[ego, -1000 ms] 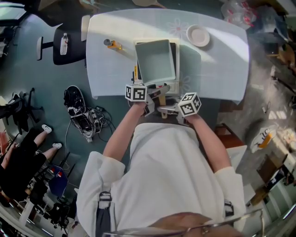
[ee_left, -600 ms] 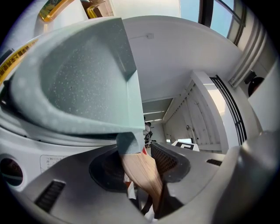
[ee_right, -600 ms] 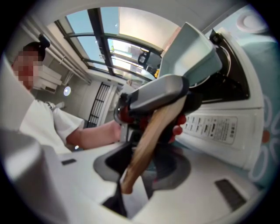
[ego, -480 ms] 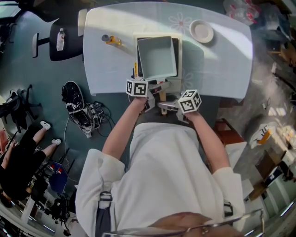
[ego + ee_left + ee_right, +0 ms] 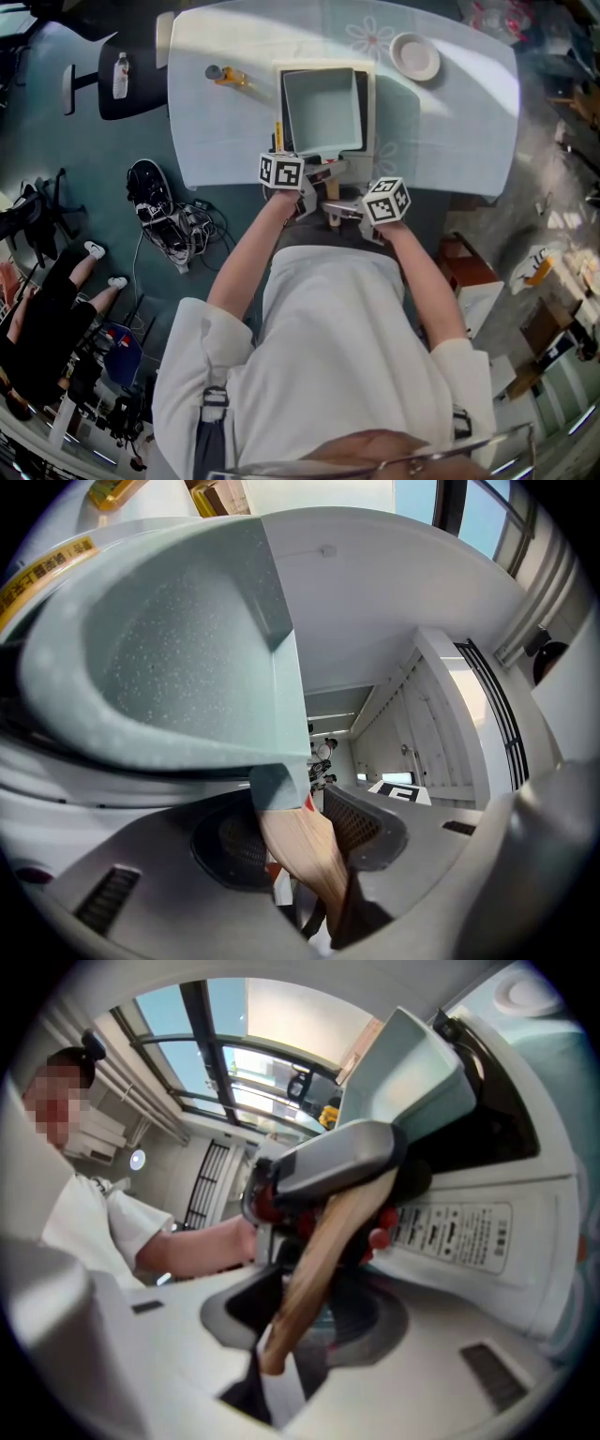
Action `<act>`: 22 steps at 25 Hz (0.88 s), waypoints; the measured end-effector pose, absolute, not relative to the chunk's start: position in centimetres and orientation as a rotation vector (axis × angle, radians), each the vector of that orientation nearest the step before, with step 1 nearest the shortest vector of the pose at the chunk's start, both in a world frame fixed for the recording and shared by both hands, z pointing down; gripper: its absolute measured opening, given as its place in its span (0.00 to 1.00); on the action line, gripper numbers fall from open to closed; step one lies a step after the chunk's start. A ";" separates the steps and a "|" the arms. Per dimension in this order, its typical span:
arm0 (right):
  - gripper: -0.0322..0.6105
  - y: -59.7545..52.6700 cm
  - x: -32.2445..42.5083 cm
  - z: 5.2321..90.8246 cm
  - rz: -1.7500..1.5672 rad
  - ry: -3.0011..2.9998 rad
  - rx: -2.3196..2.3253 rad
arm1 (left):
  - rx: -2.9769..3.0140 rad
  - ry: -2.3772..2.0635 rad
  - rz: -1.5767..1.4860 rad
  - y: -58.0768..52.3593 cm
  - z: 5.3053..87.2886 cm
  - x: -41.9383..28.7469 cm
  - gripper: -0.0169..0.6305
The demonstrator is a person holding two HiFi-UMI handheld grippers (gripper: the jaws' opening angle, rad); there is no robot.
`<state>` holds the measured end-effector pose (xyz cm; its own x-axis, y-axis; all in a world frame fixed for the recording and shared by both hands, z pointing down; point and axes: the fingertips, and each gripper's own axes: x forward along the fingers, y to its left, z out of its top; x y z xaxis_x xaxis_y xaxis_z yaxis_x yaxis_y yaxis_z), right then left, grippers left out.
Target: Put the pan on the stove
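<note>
"Where's the pan just now?"

"The square, pale green pan (image 5: 323, 108) sits over the black top of the stove (image 5: 370, 103), at my side of the tabletop (image 5: 225, 131). I hold its wooden handle (image 5: 331, 199) with both tools: left gripper (image 5: 312, 186) nearer the pan, right gripper (image 5: 345, 212) near the free end. From above I can't tell whether the base touches the stove."

"And what are the fingers doing?"

"In the left gripper view my left fingers (image 5: 361, 827) are pinched on the wood just behind the pan's socket, and the pan's side fills the upper left. In the right gripper view my right fingers (image 5: 367, 1321) are clamped on the handle lower down. Only that view shows the stove's printed front panel (image 5: 459, 1232) and the other tool gripping farther up."

"What's around?"

"Only the head view shows that. A white plate (image 5: 415, 56) lies far right, well apart from the stove, and a small yellowish bottle (image 5: 228, 77) lies far left. Off the tabletop there's an office chair (image 5: 108, 94) with a water bottle (image 5: 119, 75) on it, shoes and cables (image 5: 155, 211) on the floor, and a seated person (image 5: 42, 328). From above, my marker cubes and hands cover the stove's front edge"
</note>
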<state>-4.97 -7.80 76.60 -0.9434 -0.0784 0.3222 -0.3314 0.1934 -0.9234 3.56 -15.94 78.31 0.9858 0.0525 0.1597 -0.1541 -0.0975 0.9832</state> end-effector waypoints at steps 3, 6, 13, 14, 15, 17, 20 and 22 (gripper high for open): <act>0.31 -7.9 -5.1 76.8 1.835 -2.260 0.398 | 1.664 -0.070 0.181 -16.0 78.5 3.5 0.31; 0.31 -8.1 -5.0 76.7 1.848 -2.265 0.403 | 1.659 -0.067 0.173 -16.1 78.3 3.6 0.31; 0.32 -8.2 -5.1 76.6 1.855 -2.261 0.406 | 1.671 -0.075 0.173 -16.1 78.2 3.7 0.33; 0.32 -8.3 -5.1 76.6 1.864 -2.264 0.404 | 1.669 -0.075 0.172 -16.1 78.2 3.7 0.35; 0.33 -8.4 -5.1 76.5 1.872 -2.266 0.407 | 1.666 -0.075 0.169 -16.1 78.2 3.7 0.37; 0.34 -8.6 -4.9 76.5 1.885 -2.265 0.426 | 1.661 -0.084 0.162 -16.3 78.1 3.6 0.40; 0.37 -8.9 -4.6 76.3 1.895 -2.254 0.470 | 1.659 -0.108 0.165 -16.2 78.1 3.0 0.42; 0.38 -8.9 -4.4 76.5 1.892 -2.245 0.497 | 1.658 -0.121 0.170 -16.1 78.1 2.5 0.44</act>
